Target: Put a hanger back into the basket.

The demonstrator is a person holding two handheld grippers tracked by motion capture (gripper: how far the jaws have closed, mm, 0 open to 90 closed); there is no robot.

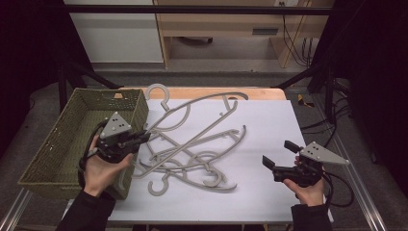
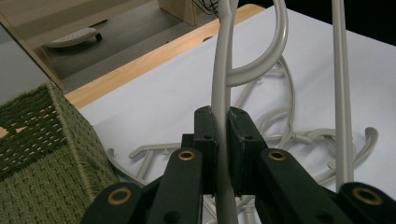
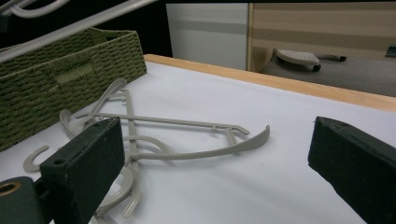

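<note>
- Table (image 1: 269, 120): white top with a wood strip at the far edge. We work over its middle and its left half.
- Basket (image 1: 62, 139): green woven, open-topped, on the left of the table. In the left gripper view its wall sits low on the left, just beside our left jaws.
- Pile of hangers (image 1: 192, 161): grey plastic, tangled flat on the white top, below and beyond our left jaws and well off from the right ones, toward the basket.
- Held hanger (image 1: 192, 118): lifted at one end, it runs from our left jaws up and away to its hook (image 1: 159, 91) over the far edge. Its far parts appear to hang above the pile; we can't tell whether it's fully clear of the tangle.
- Left gripper (image 1: 144, 137): jaws pressed together on one thin arm of the held hanger. In the left gripper view the arm (image 2: 222, 93) passes straight up between the pads.
- Right gripper (image 1: 279, 153): jaws spread wide, nothing between them, parked over bare table at the right.
- Handling, our read: light, stiff moulded plastic, smooth, so it may swivel or slip in a single pinch. Hooks and notches will likely snag on neighbouring hangers.
- Grip point: the current hold is near one end, so the long free span has leverage. We'd rather pinch nearer the neck under the hook, or steady the far arm with the right jaws.
</note>
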